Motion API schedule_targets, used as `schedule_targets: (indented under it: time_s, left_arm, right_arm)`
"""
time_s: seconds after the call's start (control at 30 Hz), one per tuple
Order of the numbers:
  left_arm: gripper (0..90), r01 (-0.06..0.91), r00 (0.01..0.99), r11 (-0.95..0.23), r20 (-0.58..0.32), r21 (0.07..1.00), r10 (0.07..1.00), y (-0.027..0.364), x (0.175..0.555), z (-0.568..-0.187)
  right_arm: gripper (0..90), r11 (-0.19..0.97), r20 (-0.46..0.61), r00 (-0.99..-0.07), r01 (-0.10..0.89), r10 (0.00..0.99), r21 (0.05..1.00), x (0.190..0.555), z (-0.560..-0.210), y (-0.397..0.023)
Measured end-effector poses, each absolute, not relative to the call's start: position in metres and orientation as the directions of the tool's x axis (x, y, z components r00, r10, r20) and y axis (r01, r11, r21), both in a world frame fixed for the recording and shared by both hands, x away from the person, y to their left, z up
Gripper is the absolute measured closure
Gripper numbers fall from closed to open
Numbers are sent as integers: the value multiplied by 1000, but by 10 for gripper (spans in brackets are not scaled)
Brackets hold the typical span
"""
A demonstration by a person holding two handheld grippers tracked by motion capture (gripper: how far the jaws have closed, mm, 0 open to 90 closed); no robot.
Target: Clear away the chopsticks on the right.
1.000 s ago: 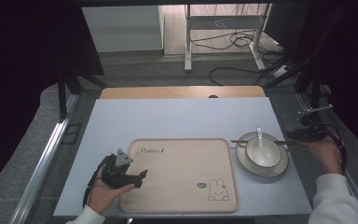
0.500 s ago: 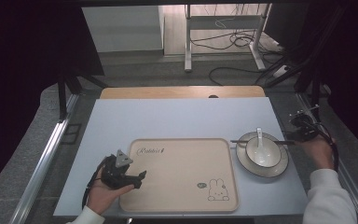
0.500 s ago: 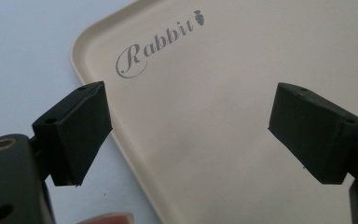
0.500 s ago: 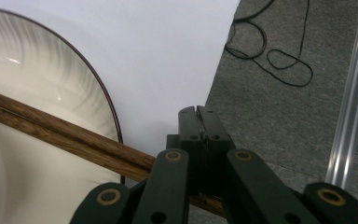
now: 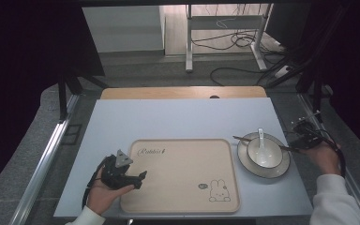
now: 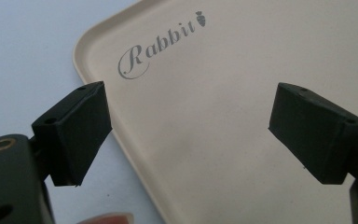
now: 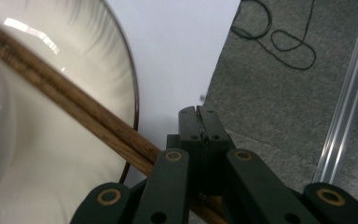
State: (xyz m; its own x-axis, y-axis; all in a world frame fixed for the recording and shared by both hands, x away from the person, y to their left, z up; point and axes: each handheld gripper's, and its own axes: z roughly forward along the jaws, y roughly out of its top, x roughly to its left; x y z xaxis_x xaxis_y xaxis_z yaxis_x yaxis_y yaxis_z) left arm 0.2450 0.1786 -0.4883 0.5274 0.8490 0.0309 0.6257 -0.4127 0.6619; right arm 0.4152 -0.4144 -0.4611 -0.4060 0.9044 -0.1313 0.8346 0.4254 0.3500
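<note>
the right gripper (image 7: pixel 198 112) had just clenched on the chopsticks (image 7: pixel 65 105) lying across the plate (image 5: pixel 281 168), ready to lift them. the left gripper (image 6: pixel 186 135) hung open over the tray (image 6: pixel 242 70).

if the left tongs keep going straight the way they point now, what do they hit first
Probably the beige Rabbit tray. The left tongs stand open, and the left gripper view looks along them straight onto the tray's flat surface, just inside its rim. Nothing else lies in that line, though depth is hard to judge.
</note>
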Motion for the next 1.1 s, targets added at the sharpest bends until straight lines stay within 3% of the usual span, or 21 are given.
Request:
schedule_targets:
  time_s: [0.27, 0.6, 0.77, 1.1]
  left_arm:
    - [126, 623, 532, -418, 33, 661, 846, 177, 246, -487]
    - [126, 620, 534, -421, 36, 662, 844, 177, 247, -487]
    - [126, 619, 535, -420, 35, 664, 844, 176, 246, -487]
    - [126, 619, 536, -410, 22, 670, 844, 176, 246, -486]
  right_arm:
    - [889, 403, -67, -407, 845, 911, 350, 397, -463, -420]
    - [888, 401, -95, -399, 821, 912, 406, 386, -450, -423]
    - [887, 424, -86, -435, 784, 896, 453, 380, -441, -420]
    - [887, 449, -68, -474, 765, 878, 462, 379, -441, -412]
